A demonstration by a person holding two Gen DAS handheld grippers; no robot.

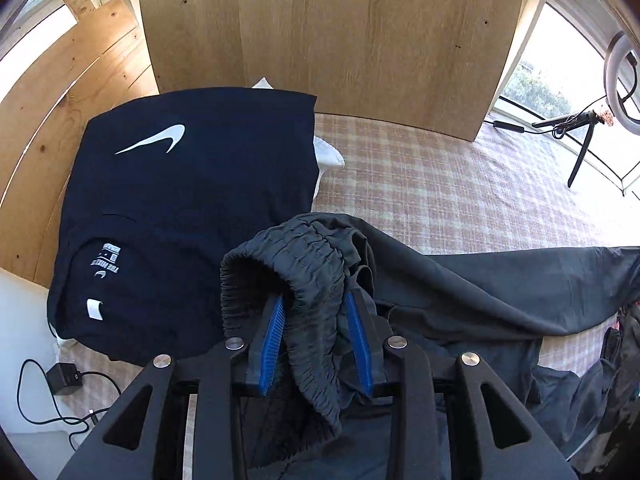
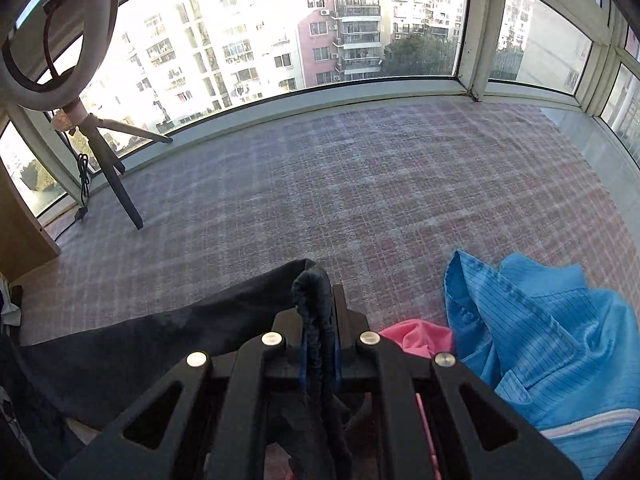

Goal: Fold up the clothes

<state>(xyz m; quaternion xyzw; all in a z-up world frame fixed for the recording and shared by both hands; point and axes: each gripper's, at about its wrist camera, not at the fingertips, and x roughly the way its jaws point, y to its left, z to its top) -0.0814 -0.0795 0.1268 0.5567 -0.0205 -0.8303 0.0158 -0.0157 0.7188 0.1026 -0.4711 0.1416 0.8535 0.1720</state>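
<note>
In the left wrist view my left gripper (image 1: 314, 300) is shut on the elastic waistband (image 1: 288, 256) of a dark grey pair of trousers, whose fabric (image 1: 500, 284) stretches away to the right above the checked blanket. In the right wrist view my right gripper (image 2: 316, 292) is shut on the bunched other end of the same dark garment (image 2: 160, 332), which trails off to the left. Both ends are held up off the surface.
A folded navy Nike T-shirt (image 1: 192, 200) lies at the left on the checked blanket (image 1: 440, 184), before a wooden board (image 1: 320, 32). A blue shirt (image 2: 552, 344) and a pink cloth (image 2: 416, 336) lie at the right. A ring light on a tripod (image 2: 100, 152) stands by the window.
</note>
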